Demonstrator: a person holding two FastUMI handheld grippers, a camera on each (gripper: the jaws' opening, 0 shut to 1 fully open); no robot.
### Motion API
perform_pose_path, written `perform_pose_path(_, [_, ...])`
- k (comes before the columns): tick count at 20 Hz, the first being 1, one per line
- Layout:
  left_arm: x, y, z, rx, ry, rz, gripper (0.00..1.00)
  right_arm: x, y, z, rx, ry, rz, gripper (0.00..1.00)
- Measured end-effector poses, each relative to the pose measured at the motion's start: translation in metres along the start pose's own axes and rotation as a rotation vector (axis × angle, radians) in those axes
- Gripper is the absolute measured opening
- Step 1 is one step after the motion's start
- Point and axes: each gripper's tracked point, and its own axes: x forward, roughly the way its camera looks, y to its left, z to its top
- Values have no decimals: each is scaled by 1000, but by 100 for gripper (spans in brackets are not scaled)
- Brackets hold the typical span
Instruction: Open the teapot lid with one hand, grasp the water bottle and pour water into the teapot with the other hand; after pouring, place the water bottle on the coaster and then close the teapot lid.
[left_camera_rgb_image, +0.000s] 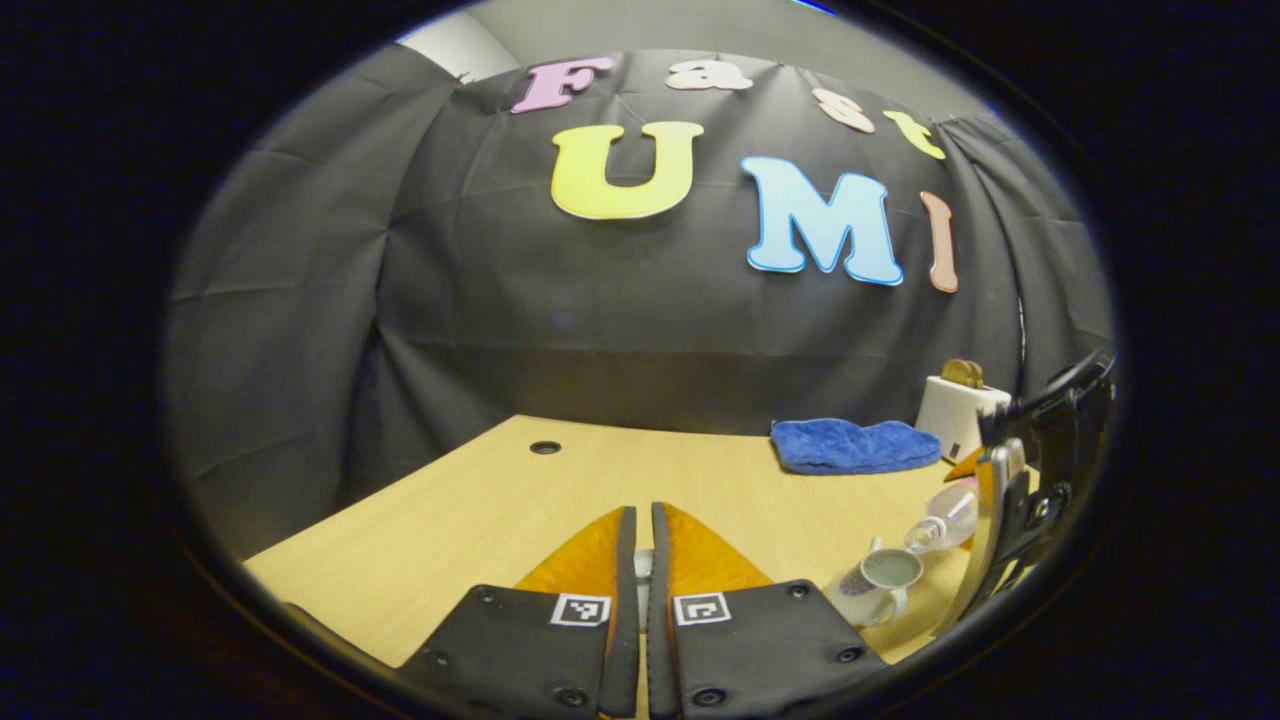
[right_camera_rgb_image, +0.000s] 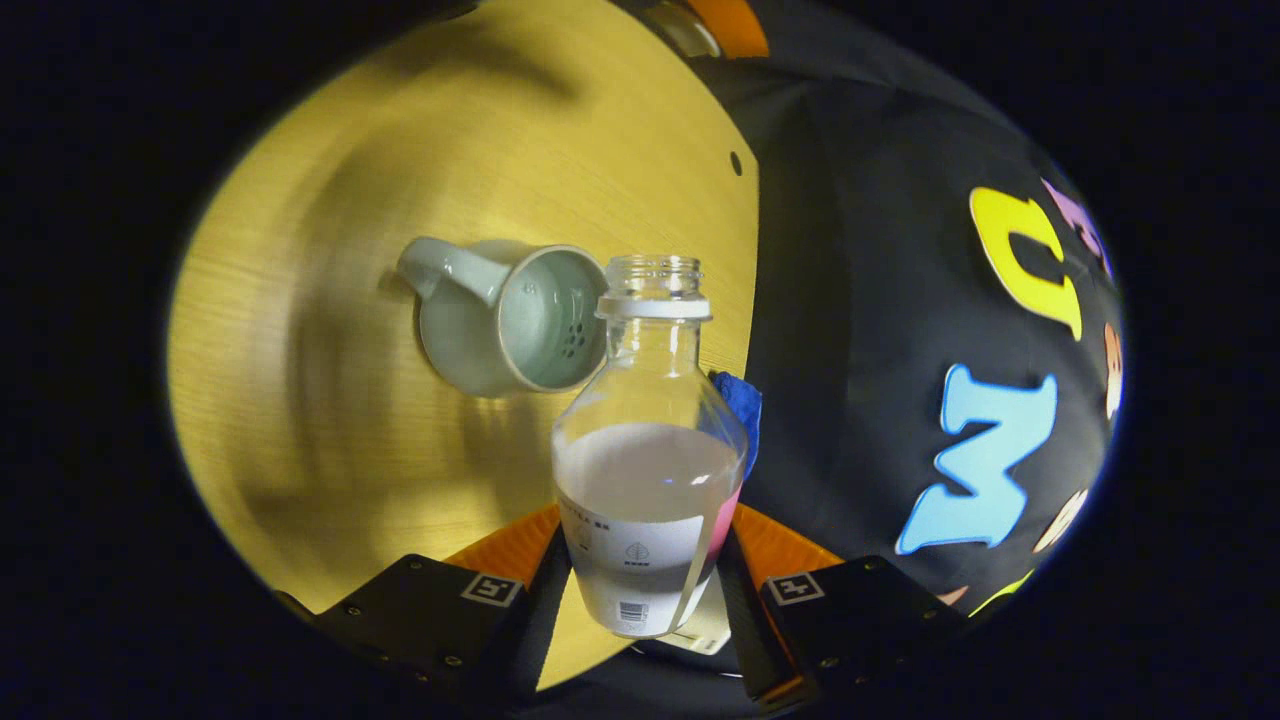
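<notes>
pouring step: right gripper (right_camera_rgb_image: 640, 590) clamped on the clear plastic water bottle (right_camera_rgb_image: 648, 480), tipped just beside the open pale-green ceramic teapot (right_camera_rgb_image: 520, 320); left gripper (left_camera_rgb_image: 640, 560) nearly closed (lid hidden, if held). next, tip further over the opening.

two handheld grippers, same build on both.

left gripper (left_camera_rgb_image: 640, 560): two flat dark plates at the base, round screws near the plate corners, one small square black-and-white marker tag on the inner top corner of each plate, fingers (left_camera_rgb_image: 600, 555) tapering forward to narrow tips with a dark strip along each inner edge. right gripper (right_camera_rgb_image: 640, 600): matching dark plates, screws and marker tags, fingers (right_camera_rgb_image: 510, 550) wedge-shaped. seen from the left gripper view, the right gripper (left_camera_rgb_image: 1040, 480) shows a pale metal side rail, black housing and a black cable looping over its top.
</notes>
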Motion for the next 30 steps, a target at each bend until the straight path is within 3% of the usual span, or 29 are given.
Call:
perform_pose_path(3, [0, -23, 7, 8, 6, -6, 10, 3, 1, -4, 187, -80, 29, 74])
perform_pose_path(6, [1, -57, 11, 16, 9, -37, 9, -5, 2, -8, 299, -145, 29, 74])
perform_pose_path(16, [10, -162, -3, 23, 41, -171, 9, -14, 16, -71, 781, -242, 25, 74])
perform_pose_path(24, [2, -185, 4, 76, 39, -189, 10, 3, 15, -107, 1242, -322, 23, 74])
perform_pose_path(30, [-2, -188, 6, 83, 43, -179, 10, 12, 17, -139, 1389, -312, -42, 74])
